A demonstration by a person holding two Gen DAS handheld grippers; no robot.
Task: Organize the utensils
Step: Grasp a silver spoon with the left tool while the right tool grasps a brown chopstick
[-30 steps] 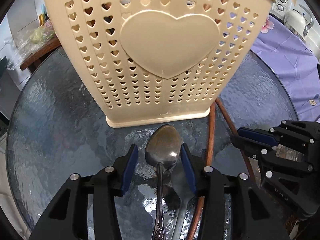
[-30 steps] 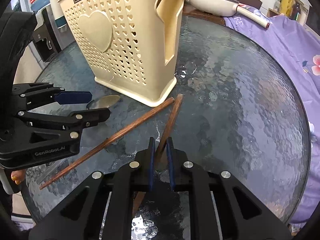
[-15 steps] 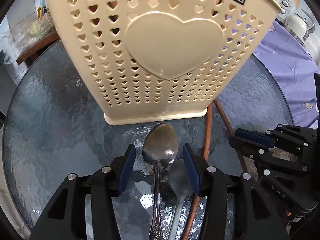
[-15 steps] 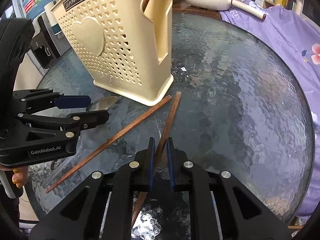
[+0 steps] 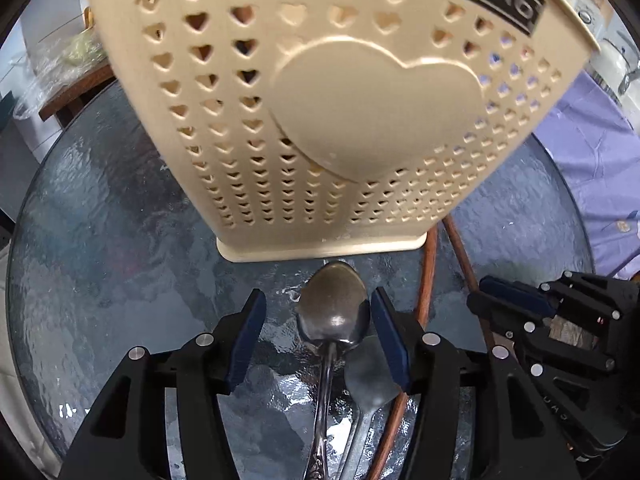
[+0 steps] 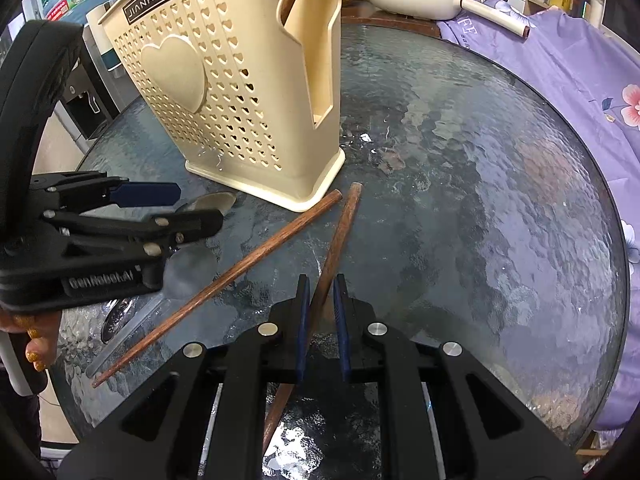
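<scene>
Glass, rippled and dark, forms the round table (image 6: 500,208); on it stands a cream plastic caddy (image 5: 320,120) pierced with small hearts (one large raised heart on its face). The left gripper (image 5: 316,320) is opening, its pads clear of the steel spoon (image 5: 334,312), whose bowl points at the caddy's base. The right gripper (image 6: 320,300) pinches one wooden chopstick (image 6: 340,232), tip toward the caddy. Only the right wrist view shows the second chopstick (image 6: 240,268) whole.

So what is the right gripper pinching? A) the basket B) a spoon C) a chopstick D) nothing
C: the right gripper has its pads closed on one wooden chopstick, while the spoon lies between the left gripper's opening jaws.
</scene>
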